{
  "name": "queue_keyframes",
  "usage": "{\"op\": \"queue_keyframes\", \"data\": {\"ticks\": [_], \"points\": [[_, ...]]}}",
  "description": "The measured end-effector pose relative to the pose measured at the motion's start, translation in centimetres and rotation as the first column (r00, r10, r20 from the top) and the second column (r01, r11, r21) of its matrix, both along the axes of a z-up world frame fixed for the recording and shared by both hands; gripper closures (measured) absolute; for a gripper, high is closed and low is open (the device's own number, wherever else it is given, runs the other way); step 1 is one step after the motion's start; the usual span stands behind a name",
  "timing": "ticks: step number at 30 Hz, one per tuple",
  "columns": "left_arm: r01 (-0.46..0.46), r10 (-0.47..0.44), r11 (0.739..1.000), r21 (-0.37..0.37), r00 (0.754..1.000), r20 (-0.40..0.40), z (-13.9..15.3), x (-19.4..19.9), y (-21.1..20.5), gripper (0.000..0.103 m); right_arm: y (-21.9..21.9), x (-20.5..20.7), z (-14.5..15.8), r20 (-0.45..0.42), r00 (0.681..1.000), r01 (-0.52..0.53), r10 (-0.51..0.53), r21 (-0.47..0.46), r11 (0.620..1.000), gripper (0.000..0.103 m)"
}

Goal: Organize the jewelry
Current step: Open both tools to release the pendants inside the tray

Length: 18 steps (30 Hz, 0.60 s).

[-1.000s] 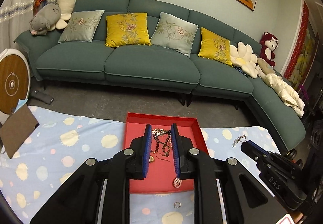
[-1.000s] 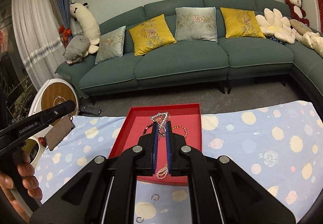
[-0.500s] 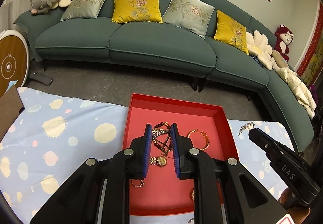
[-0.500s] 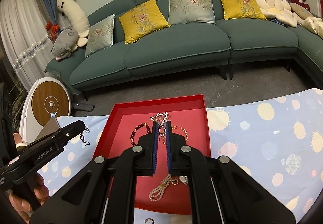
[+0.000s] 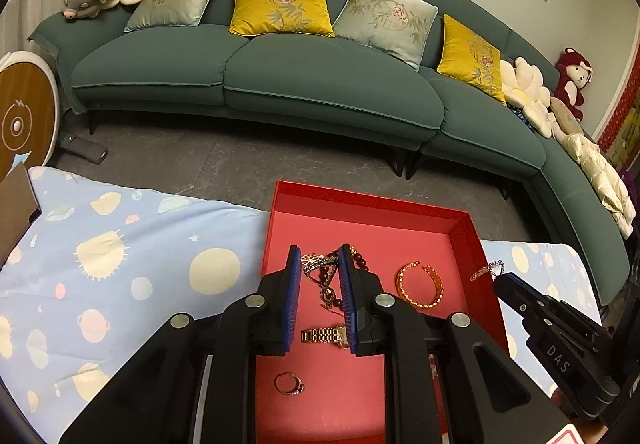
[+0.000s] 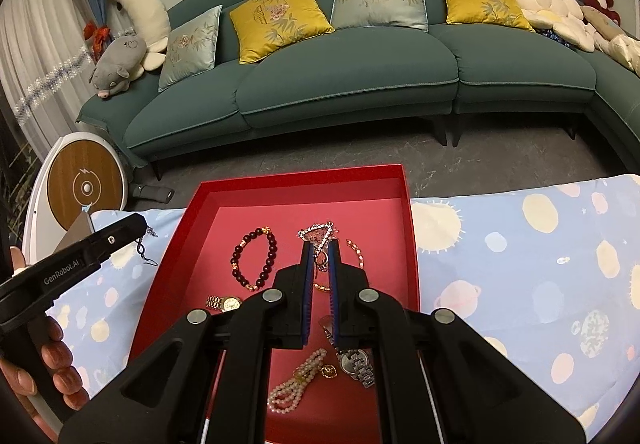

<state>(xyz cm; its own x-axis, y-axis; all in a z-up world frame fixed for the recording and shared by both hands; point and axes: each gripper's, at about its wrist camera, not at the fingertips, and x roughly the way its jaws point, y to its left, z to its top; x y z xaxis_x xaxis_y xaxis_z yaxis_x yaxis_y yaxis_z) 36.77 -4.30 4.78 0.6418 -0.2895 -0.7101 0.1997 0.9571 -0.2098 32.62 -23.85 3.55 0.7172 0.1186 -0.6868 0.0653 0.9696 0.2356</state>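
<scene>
Living-room setting, green sofa behind; foreground a counter under a pale blue planet-print cloth, bearing one open red tray. Tray contents: dark bead bracelet, gold watch, pearl strand, silver watch, orange bangle, ring. Left gripper: jaws drawn close, pinching a small flower ornament whose chain dangles from the tips. Right gripper: jaws nearly together, clamped on a rhinestone triangle piece, which hangs over the tray's middle. Step in hand, as judged: delivery of two loose pieces to the tray, each still aloft. Next move calls for lowering each piece onto bare red floor, clear of the bead bracelet and bangle so chains do not tangle, then parting the jaws.
</scene>
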Motion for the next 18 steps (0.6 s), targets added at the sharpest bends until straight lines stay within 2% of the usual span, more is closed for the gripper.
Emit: {"op": "queue_keyframes", "data": {"ticks": [18], "points": [[-0.023,0.022,1.0,-0.018,0.999,-0.043,-1.5,1.4,-0.4,0.087,-0.9,0.3,-3.1,-0.073,0.997,-0.016,0.012,-0.05,0.999,0.097]]}}
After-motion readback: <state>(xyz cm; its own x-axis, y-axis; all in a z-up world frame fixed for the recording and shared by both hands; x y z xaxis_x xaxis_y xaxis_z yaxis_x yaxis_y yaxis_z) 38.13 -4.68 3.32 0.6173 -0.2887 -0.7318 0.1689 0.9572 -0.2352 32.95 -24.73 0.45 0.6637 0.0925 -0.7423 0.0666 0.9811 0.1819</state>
